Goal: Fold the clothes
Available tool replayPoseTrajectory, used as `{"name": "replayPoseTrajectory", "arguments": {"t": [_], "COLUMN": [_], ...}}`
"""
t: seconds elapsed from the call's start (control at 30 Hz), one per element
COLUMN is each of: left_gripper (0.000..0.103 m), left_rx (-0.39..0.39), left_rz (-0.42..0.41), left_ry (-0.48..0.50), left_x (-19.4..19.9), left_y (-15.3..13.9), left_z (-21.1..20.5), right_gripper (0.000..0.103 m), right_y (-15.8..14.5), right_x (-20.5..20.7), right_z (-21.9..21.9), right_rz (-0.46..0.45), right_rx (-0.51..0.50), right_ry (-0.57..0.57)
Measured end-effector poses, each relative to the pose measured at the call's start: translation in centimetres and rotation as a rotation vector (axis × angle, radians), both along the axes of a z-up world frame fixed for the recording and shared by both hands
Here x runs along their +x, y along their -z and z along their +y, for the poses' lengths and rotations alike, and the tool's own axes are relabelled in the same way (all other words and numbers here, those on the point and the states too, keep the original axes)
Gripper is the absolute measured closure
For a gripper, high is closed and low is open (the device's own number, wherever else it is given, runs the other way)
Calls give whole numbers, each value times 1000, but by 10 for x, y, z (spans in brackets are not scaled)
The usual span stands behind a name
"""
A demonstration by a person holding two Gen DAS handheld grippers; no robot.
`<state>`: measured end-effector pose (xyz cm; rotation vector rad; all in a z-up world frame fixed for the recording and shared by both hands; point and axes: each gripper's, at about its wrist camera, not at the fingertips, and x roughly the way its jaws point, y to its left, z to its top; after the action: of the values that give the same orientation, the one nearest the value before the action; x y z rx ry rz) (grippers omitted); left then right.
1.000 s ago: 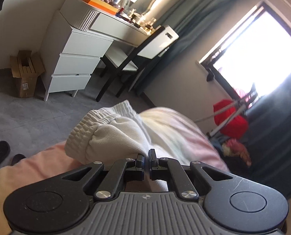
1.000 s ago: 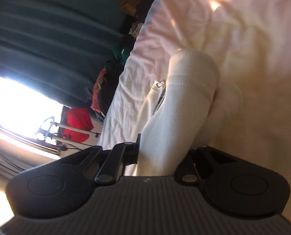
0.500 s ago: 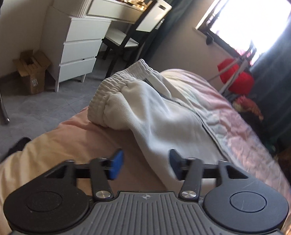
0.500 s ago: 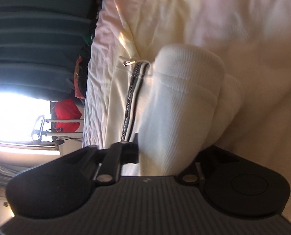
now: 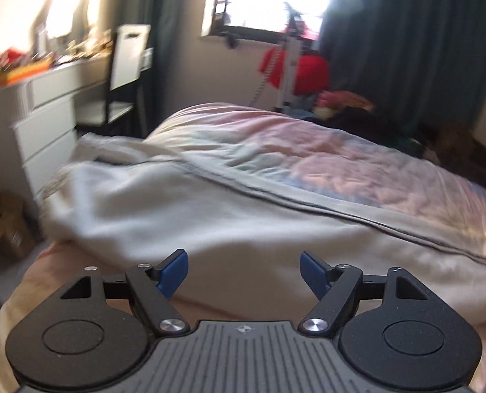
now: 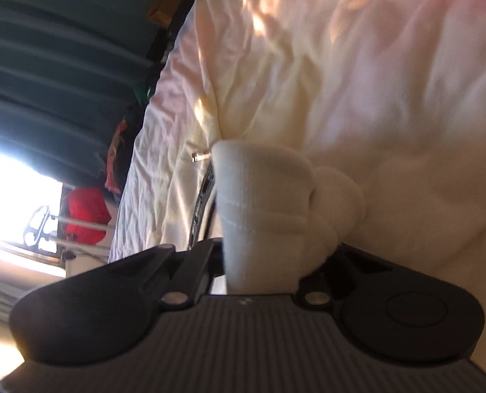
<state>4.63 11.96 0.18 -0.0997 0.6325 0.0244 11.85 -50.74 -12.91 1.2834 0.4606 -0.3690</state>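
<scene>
A white zip-up sweatshirt (image 5: 164,203) lies spread across the pink-sheeted bed (image 5: 357,163), its dark zipper line running toward the right. My left gripper (image 5: 244,270) is open and empty, its blue pads (image 5: 174,270) just short of the garment's near edge. In the right wrist view my right gripper (image 6: 262,262) is shut on the sweatshirt's ribbed cuff (image 6: 262,203), which bulges out between the jaws. The zipper (image 6: 200,203) and its metal pull show just left of the cuff. The fingertips are hidden by the fabric.
A white dresser (image 5: 43,121) and a black-framed chair (image 5: 125,75) stand left of the bed. A red item on a rack (image 5: 301,68) and a pile of clothes (image 5: 347,101) sit under the window beyond the bed. A cardboard box (image 5: 4,222) is on the floor.
My left gripper let go of the sweatshirt, opened wide and swung right toward the window. The garment now lies flatter on the bed. My right gripper kept its hold on the cuff.
</scene>
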Motion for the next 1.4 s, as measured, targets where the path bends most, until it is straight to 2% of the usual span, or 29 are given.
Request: {"name": "replayPoseTrajectory", "arguments": {"t": [0.13, 0.23, 0.3, 0.37, 0.43, 0.8, 0.9, 1.03, 1.13, 1.27, 1.33, 1.4], "left_gripper": [23, 20, 20, 18, 13, 5, 5, 5, 5, 5, 5, 5], "left_rx": [59, 180, 235, 224, 194, 181, 170, 149, 137, 118, 117, 84], "left_rz": [-10, -9, 36, 79, 81, 98, 109, 114, 104, 77, 54, 40], "left_ry": [36, 0, 4, -1, -14, -24, -17, -18, -9, -25, -48, -80], "left_x": [30, 53, 68, 75, 76, 88, 92, 94, 94, 95, 94, 93], "left_y": [14, 39, 64, 89, 103, 105, 102, 96, 91, 82, 76, 69], "left_z": [-48, -71, -74, -68, -62, -62, -61, -60, -58, -52, -46, -36], "right_gripper": [93, 93, 93, 93, 93, 93, 93, 93, 93, 93, 93, 93], "right_y": [-1, -3, -4, -7, -11, -22, -37, -80, -112, -141, -140, -122], "right_x": [2, 3, 4, 5, 8, 13, 20, 27, 27, 23, 22, 21], "right_z": [-3, -6, -6, -2, 1, 16, 33, 84, 136, 229, 282, 331], "right_rz": [15, 27, 36, 53, 71, 147, 182, 161, 84, -86, -162, -198], "right_rx": [-47, -82, -108, -154, -204, -339, -486, -817, -997, -1226, -1331, -1402], "right_ry": [10, 18, 20, 7, -10, -31, -62, -103, -136, -220, -311, -441]}}
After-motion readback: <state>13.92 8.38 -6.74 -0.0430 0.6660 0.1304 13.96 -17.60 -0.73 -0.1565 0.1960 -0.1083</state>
